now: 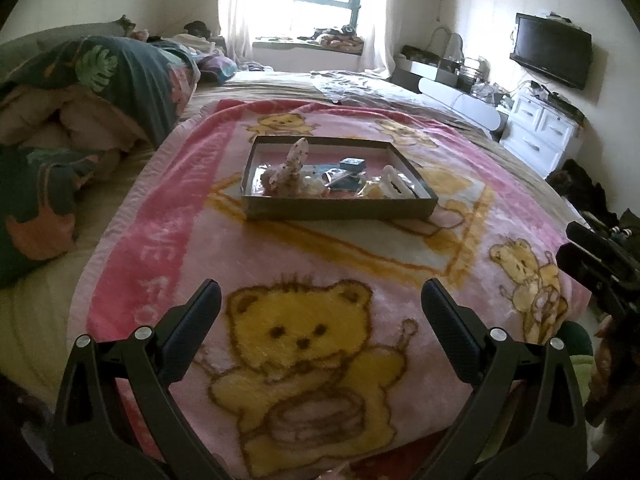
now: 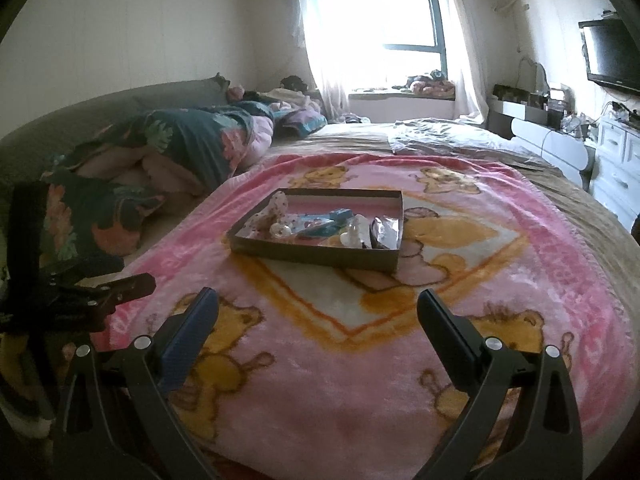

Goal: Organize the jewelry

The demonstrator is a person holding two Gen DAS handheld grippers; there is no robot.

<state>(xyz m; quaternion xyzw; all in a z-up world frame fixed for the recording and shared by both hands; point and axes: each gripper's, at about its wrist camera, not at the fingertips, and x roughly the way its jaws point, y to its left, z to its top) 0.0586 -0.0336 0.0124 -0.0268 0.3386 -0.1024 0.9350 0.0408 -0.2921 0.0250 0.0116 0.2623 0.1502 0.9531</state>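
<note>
On the pink teddy-bear blanket (image 1: 320,248), dead centre, sits your landmark: the shallow cardboard tray (image 1: 340,205) with the jewelry muddle inside it. Both of your claws hang short of the tray's near wall, over bare blanket, and neither touches anything. Your left gripper (image 1: 320,312) is spread wide and empty; your right gripper (image 2: 318,314) is just as wide and just as empty.

Look inside the tray. At its left end a speckled fabric hair tie (image 1: 286,172) stands up. Toward the right end lies a white claw clip (image 1: 394,188), and between them a small blue box (image 1: 352,164) rests among clear packets that I can't make out singly. In the right wrist view the same blue box (image 2: 340,214) sits mid-tray.

My read is that you're at the opening, picking a first piece. I'd come in over the near wall from above, not across it, since a finger catching that thin card would likely shove the whole tray along the plush pile. Take the tall, free-standing hair tie or the clip first; they offer something to pinch. The packets look slippery and overlapped, so pinch one edge only, and let the other claw steady the tray wall if it starts to slide.

As for writing: pale letters run along the blanket's pink border left of the tray, and I can pick out "VE FO" at most. Nothing on the box is legible.
</note>
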